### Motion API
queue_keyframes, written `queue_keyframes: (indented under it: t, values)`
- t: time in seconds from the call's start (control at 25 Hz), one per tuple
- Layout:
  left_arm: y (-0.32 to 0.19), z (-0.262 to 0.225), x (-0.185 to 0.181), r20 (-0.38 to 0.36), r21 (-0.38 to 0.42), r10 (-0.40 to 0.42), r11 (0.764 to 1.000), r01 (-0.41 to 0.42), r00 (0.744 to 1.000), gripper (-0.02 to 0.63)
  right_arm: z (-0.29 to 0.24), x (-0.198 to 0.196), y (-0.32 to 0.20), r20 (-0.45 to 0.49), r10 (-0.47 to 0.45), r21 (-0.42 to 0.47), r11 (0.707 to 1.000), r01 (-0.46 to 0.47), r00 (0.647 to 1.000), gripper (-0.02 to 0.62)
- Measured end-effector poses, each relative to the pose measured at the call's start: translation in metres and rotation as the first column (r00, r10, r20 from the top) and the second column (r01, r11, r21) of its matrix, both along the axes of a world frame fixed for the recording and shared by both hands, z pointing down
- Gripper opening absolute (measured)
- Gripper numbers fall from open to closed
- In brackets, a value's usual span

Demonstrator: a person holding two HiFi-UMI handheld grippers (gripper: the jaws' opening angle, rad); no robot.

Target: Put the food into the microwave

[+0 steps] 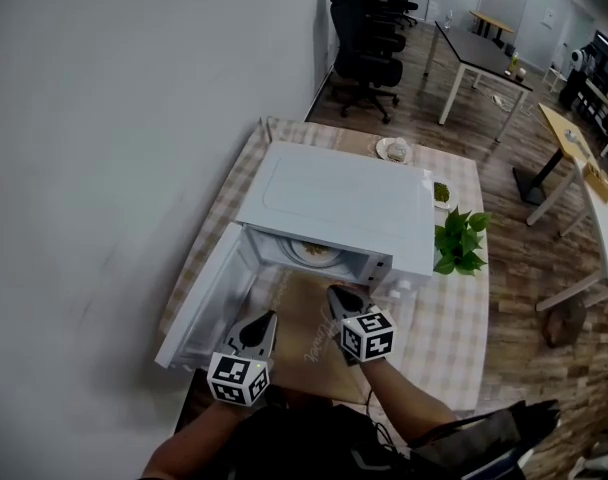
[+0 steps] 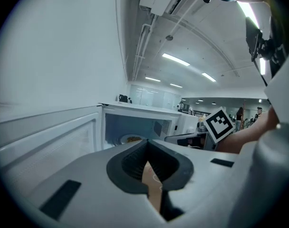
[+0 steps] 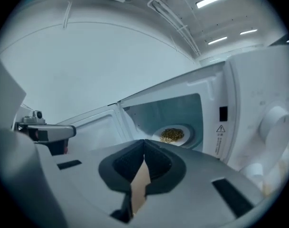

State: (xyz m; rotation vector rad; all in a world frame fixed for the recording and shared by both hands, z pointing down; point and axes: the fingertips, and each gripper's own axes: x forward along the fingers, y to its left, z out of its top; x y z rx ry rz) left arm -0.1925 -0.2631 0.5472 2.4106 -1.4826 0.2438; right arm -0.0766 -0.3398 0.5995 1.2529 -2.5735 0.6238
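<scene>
White microwave (image 1: 334, 203) on a check-clothed desk (image 1: 454, 308), door (image 1: 209, 308) swung wide open to the left, plate of food (image 3: 172, 135) sitting inside on the cavity floor. Left tool (image 2: 147, 144) and right tool (image 3: 144, 144) both clenched with nothing between the jaws, held side by side just in front of the opening, clear of the plate. Green potted plant (image 1: 459, 238) beside the microwave's right end.
</scene>
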Motion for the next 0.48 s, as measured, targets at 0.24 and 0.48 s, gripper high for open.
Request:
queue_keyframes:
  t: [0.24, 0.48]
  values:
    - [0.019, -0.021, 0.008, -0.05, 0.0, -0.096, 0.995, 0.096, 0.994, 0.008, -0.046, 0.012, 0.03, 0.066, -0.083, 0.069, 0.995, 0.078, 0.994, 0.009]
    - [0.038, -0.054, 0.023, -0.051, 0.065, -0.125, 0.99, 0.128, 0.991, 0.008, -0.086, 0.024, 0.054, 0.045, -0.155, 0.155, 0.977, 0.147, 0.987, 0.009]
